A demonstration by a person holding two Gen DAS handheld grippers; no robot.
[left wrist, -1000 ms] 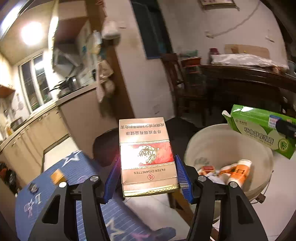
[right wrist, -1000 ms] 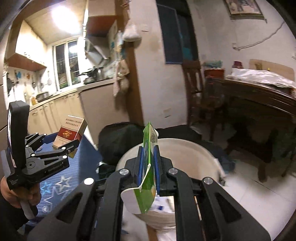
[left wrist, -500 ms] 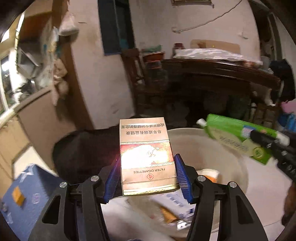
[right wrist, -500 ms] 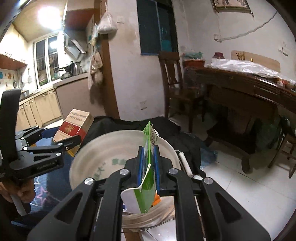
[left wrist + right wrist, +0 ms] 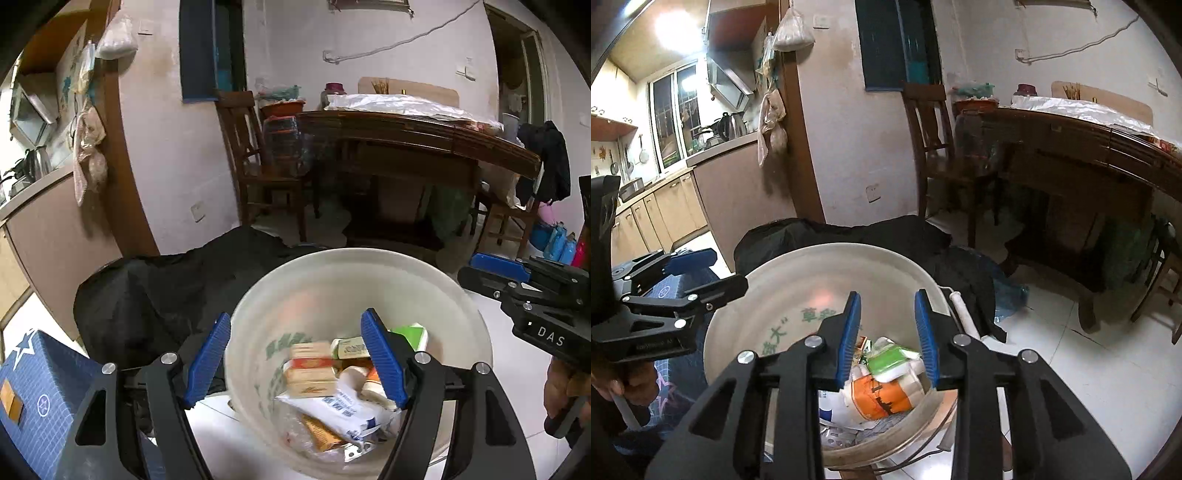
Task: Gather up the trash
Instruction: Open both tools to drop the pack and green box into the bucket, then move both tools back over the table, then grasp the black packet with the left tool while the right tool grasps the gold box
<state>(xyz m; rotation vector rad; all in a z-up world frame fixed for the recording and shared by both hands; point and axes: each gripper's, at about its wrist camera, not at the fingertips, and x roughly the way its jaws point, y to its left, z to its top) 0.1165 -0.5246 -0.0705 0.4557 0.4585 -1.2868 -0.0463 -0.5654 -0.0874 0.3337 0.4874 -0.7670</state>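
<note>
A white plastic bucket [image 5: 461, 317] stands on the floor and holds trash: the cigarette pack [image 5: 308, 369], the green-and-white carton [image 5: 413, 334], a white bag [image 5: 332, 406] and an orange-and-white packet [image 5: 882, 395]. My left gripper [image 5: 295, 354] is open and empty above the bucket's mouth. My right gripper [image 5: 888, 332] is open and empty above the bucket [image 5: 757, 314], with the green carton [image 5: 888, 360] lying below it. The right gripper also shows at the right edge of the left wrist view [image 5: 517, 273].
A black bag [image 5: 147, 295] lies behind the bucket. A blue star-patterned box [image 5: 37, 398] sits at the left. A dark wooden table [image 5: 424, 136] and chair [image 5: 258, 147] stand behind. White tiled floor [image 5: 1071, 354] lies to the right.
Both grippers have opened over the bucket. The cigarette pack has dropped from the left gripper and the green carton from the right; both now lie inside the bucket.
</note>
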